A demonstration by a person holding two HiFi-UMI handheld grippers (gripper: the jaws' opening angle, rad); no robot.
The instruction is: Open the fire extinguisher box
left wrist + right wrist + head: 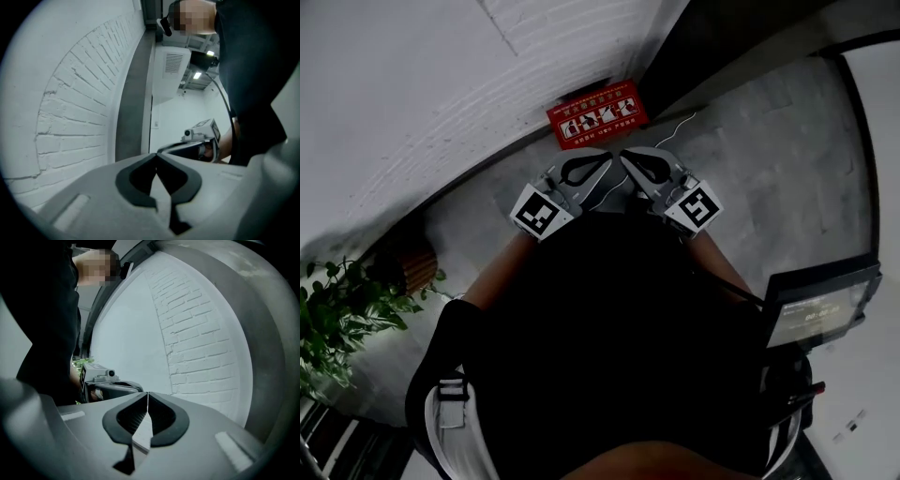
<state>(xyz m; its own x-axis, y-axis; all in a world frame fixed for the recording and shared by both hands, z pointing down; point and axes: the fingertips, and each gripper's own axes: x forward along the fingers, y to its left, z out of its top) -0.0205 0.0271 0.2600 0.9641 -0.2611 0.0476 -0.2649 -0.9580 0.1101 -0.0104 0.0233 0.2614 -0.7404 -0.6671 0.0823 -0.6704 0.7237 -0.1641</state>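
The fire extinguisher box (596,114) is a flat red case with white pictures on its lid, lying on the grey floor against the foot of the white brick wall (441,84). It looks closed. I hold both grippers close to my body, well above the box and apart from it, with their tips almost meeting. My left gripper (602,159) is shut, its tips touching (156,154) with nothing between them. My right gripper (630,157) is also shut and empty (148,393). Each gripper view shows the other gripper, the right one (201,136) and the left one (105,380).
A leafy green plant (342,314) and a round wooden container (411,267) stand at the left by the wall. A dark framed sign board (820,305) stands at the right. A thin white cable (675,131) lies on the floor beside the box. A dark pillar (722,37) rises behind.
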